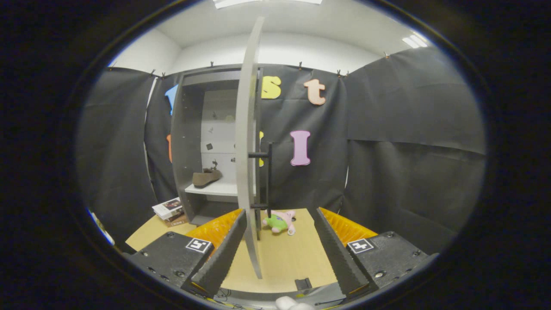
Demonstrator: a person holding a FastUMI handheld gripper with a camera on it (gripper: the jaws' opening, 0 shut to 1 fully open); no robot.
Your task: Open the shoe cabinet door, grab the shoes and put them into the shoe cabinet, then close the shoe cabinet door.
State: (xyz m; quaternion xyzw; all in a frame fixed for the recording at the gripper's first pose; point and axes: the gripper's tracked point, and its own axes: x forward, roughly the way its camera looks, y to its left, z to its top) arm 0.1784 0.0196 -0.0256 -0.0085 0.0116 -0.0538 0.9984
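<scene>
Brown shoe point(206, 177) on open cabinet's point(186, 142) shelf.

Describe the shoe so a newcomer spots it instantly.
Find the tall grey cabinet against the black wall, its door swung open edge-on. On its white shelf lies a brown shoe, the sole item there. The open gripper is empty.

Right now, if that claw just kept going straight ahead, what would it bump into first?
Probably the open cabinet door: its edge stands just ahead, close to the left finger. The open claw holds nothing. A plush toy lies beyond on the table. Depth is hard to judge.
</scene>
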